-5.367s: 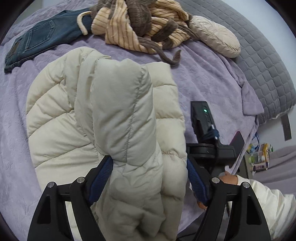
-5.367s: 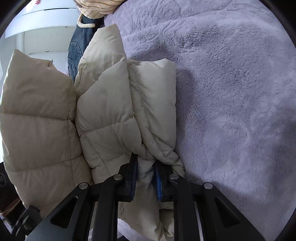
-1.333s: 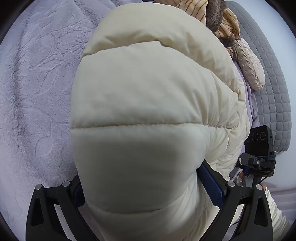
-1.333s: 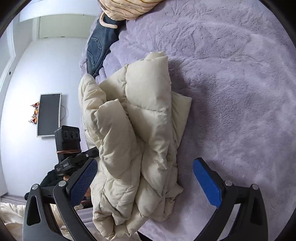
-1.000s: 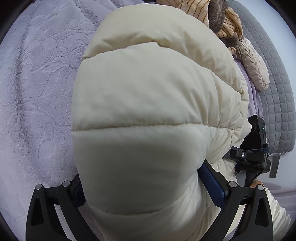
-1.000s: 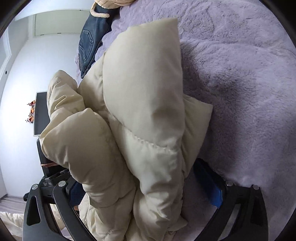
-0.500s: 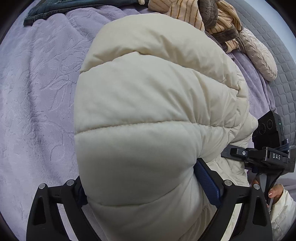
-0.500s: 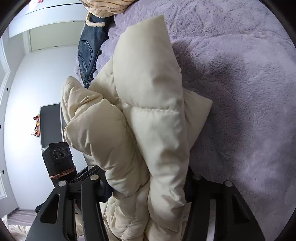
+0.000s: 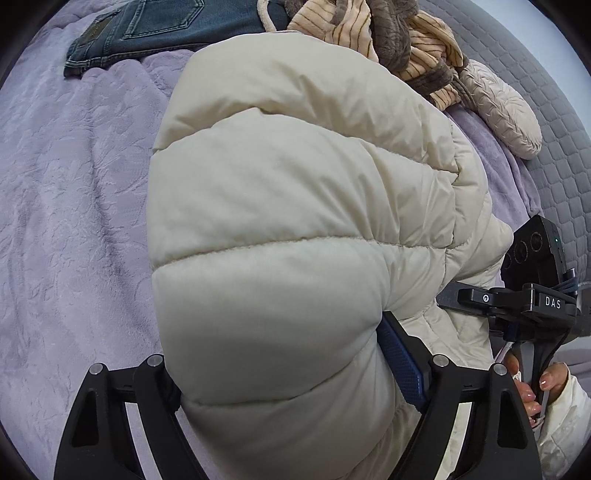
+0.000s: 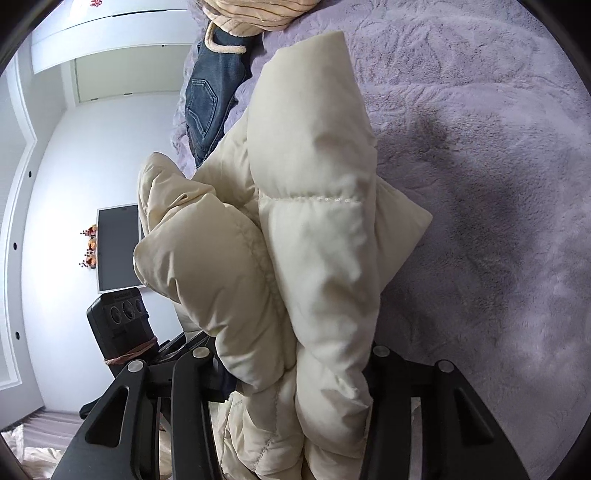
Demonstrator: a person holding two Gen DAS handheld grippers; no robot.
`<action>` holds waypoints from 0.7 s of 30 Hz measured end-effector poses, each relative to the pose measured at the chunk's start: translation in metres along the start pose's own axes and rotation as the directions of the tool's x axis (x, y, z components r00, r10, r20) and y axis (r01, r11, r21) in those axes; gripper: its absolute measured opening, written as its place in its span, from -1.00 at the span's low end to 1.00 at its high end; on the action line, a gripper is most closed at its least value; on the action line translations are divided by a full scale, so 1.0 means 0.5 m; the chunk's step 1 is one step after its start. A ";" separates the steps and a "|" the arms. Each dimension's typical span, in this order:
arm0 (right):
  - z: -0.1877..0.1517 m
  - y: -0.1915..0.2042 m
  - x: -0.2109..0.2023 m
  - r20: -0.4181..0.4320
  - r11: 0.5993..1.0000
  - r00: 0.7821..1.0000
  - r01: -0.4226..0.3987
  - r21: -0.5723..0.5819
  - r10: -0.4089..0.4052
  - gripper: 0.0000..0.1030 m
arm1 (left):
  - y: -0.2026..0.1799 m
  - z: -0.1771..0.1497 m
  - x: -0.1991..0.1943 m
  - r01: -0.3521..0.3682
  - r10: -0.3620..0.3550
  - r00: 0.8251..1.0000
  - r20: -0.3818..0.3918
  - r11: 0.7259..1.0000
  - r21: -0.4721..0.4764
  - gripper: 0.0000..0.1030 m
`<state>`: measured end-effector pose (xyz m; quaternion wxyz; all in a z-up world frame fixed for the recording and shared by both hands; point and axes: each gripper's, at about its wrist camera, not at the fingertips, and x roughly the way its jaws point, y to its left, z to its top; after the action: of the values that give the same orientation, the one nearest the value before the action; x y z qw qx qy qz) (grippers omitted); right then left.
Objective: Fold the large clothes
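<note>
A cream puffer jacket (image 9: 295,229) is folded into a thick bundle above the lilac bedspread (image 9: 66,206). My left gripper (image 9: 291,373) is shut on one end of the bundle, which fills the gap and hides the left pad. My right gripper (image 10: 291,369) is shut on the other end of the jacket (image 10: 314,229), its pads hidden by the folds. The right gripper's body shows in the left wrist view (image 9: 532,295). The left gripper's body shows in the right wrist view (image 10: 122,325).
Blue jeans (image 9: 162,33) lie at the far edge of the bed, also in the right wrist view (image 10: 210,99). A striped tan garment (image 9: 399,40) and a beige quilted cushion (image 9: 498,110) lie behind the jacket. A grey quilted headboard (image 9: 554,147) is at right.
My right gripper closed from wide open onto the jacket bundle. Both grippers lifted and tilted the bundle; the jeans and striped garment came into the left wrist view.
</note>
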<state>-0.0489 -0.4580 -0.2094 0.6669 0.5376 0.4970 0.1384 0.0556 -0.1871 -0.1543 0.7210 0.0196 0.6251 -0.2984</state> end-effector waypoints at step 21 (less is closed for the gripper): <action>-0.090 0.207 0.200 -0.007 0.995 1.000 0.014 -0.097 -0.015 -0.07 | 0.356 -0.007 -0.225 -0.032 0.037 0.993 0.108 0.998 -0.050 0.68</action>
<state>-0.0025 -0.3202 -0.1693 0.6914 0.5004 0.4962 0.1596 0.1288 0.0059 -0.1138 0.7593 -0.0035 0.5915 -0.2712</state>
